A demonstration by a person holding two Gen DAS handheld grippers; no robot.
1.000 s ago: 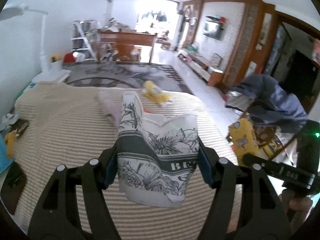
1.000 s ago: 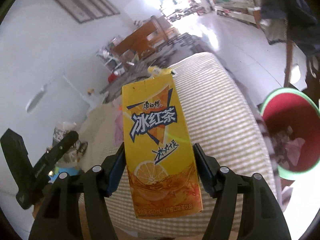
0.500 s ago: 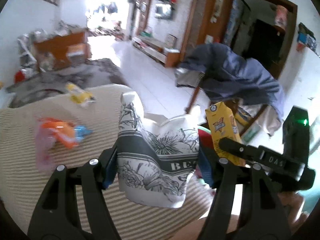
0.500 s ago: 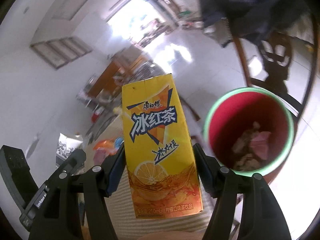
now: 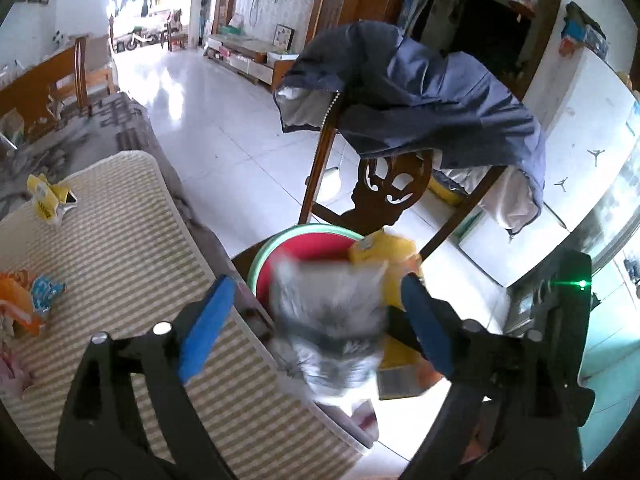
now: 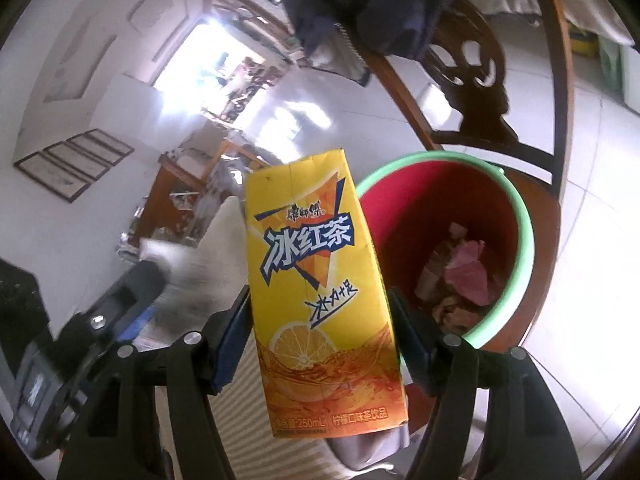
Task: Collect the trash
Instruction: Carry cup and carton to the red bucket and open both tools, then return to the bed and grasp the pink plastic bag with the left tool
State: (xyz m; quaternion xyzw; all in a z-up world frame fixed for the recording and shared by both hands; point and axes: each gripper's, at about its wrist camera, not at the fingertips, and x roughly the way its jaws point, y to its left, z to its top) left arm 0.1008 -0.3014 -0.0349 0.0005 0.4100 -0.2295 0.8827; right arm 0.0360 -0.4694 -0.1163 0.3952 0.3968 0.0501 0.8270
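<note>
A red bucket with a green rim (image 5: pixel 296 232) (image 6: pixel 520 216) stands on a wooden chair seat and holds crumpled trash (image 6: pixel 468 272). My left gripper (image 5: pixel 314 320) hangs over the near edge of the bucket with its jaws opening. The floral paper cup (image 5: pixel 328 320) is a blur between its blue pads, clear of both. My right gripper (image 6: pixel 320 340) is beside the bucket, its jaws opening too. The yellow tea carton (image 6: pixel 316 288) (image 5: pixel 384 252) is tipped over between its pads, which still lie against its sides. One of the left gripper's fingers (image 6: pixel 136 284) shows at the left.
A striped mat (image 5: pixel 120 240) covers the surface to the left, with a yellow wrapper (image 5: pixel 48 196) and an orange and blue wrapper (image 5: pixel 24 300) on it. A blue jacket (image 5: pixel 420 92) hangs on the chair back (image 6: pixel 472 92). White tiled floor (image 5: pixel 224 120) lies beyond.
Both grippers swung from over the striped mat to the bucket. The left jaws spread and let go of the paper cup, now blurred. The carton has tipped in the right gripper.
</note>
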